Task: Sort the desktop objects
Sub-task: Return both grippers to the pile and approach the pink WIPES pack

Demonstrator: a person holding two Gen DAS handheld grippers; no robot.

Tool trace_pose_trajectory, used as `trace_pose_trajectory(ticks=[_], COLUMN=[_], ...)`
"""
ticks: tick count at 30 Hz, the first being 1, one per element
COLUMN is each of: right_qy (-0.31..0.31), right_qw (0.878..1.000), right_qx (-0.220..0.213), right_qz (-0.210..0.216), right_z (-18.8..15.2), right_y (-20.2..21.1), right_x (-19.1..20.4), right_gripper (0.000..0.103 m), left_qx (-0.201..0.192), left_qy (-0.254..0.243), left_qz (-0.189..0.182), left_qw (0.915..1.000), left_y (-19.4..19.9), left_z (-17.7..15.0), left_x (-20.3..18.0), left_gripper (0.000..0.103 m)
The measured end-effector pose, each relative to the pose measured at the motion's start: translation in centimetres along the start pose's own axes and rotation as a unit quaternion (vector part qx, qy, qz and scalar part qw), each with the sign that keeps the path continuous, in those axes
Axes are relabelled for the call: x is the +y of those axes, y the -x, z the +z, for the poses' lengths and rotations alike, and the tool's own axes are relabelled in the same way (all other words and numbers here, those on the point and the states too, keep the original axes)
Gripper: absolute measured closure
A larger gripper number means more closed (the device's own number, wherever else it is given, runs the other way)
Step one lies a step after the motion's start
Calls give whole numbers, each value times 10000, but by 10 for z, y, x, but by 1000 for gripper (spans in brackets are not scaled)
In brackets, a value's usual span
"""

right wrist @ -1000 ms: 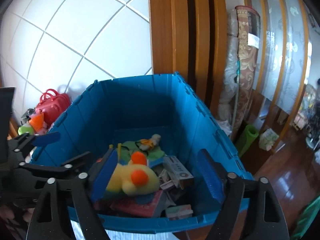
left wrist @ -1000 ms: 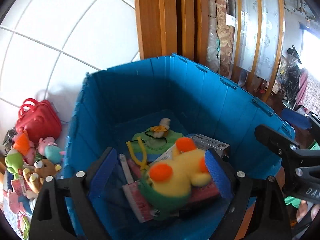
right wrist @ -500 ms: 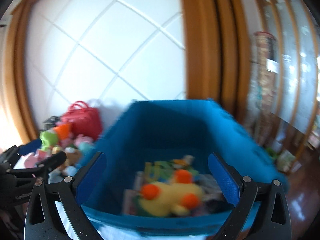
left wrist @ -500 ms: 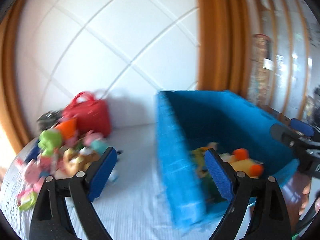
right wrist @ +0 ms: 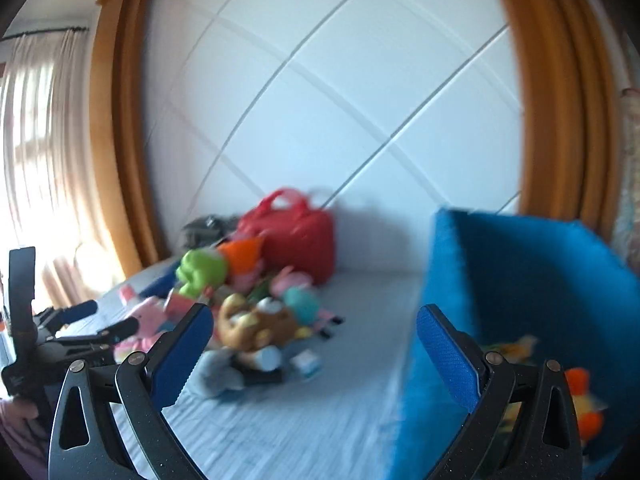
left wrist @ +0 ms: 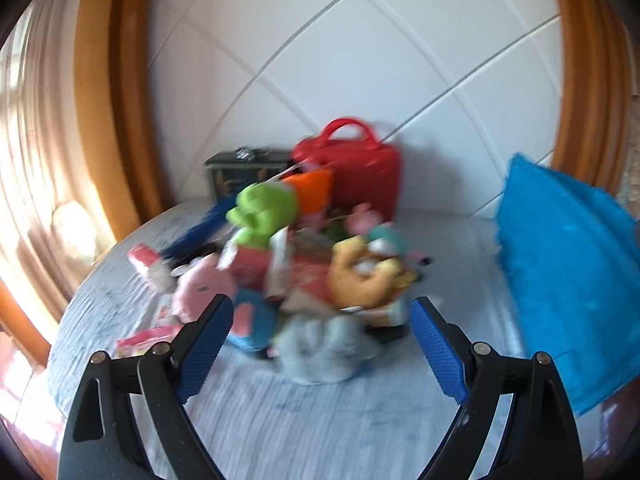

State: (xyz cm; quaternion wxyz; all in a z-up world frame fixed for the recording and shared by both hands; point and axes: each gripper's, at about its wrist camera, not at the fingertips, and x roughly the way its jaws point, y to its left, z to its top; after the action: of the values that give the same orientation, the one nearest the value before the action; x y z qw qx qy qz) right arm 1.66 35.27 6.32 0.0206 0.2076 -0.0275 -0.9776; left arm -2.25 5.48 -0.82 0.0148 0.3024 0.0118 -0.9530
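Empty gripper [left wrist: 321, 322] faces toy pile [left wrist: 296, 256] beside bin [left wrist: 568, 280].

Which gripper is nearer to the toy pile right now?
Left. The left gripper is open just short of the toy pile, the nearest toys framed between its fingers. The right gripper, also open and empty, sits farther back, beside the blue bin.

I see a white wall [left wrist: 360, 60] at the far side, crossed by thin diagonal grooves. Orange-brown wooden frame [left wrist: 104, 92] bounds it on the left, and a matching post [right wrist: 548, 92] on the right. Far left, a pale curtain [right wrist: 36, 128] hangs in bright window light, under a dark rod [right wrist: 48, 33]. Near me, grey-blue striped cloth [left wrist: 320, 416] covers the surface. All of it is blurred; finer detail I cannot make out.
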Motion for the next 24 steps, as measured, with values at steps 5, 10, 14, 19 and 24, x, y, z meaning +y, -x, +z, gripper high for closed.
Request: trace_pose_trajectory(ticks=[5,10,14,19,24], right_qy=[-332,-532,-538,-410,-293], right_qw=[9975,9897,9817,9709,9662], right_qx=[618,1233,1671,2155,2345], right_qz=[-95,-492,-734,-959,-1028], right_z=[-9,-32,-53,-71,-77], right_y=[-69,-119,-143,-165,-178], right_x=[45,83,103,126,137], right_gripper=[0,0,0,0,0], left_qx=[864,1865,2299,2538,3104], left_qy=[143,-81,-63,161,256], left_qz=[424,668,908,1426,1574], left_qw=[9953,9802,9689,9566,9371], left_y=[-71,-145,-196,-256,-291], left_z=[-28,-63,-79,-83,-104], left_x=[133,240,302,362,387], left_gripper=[12,12,12,12,12])
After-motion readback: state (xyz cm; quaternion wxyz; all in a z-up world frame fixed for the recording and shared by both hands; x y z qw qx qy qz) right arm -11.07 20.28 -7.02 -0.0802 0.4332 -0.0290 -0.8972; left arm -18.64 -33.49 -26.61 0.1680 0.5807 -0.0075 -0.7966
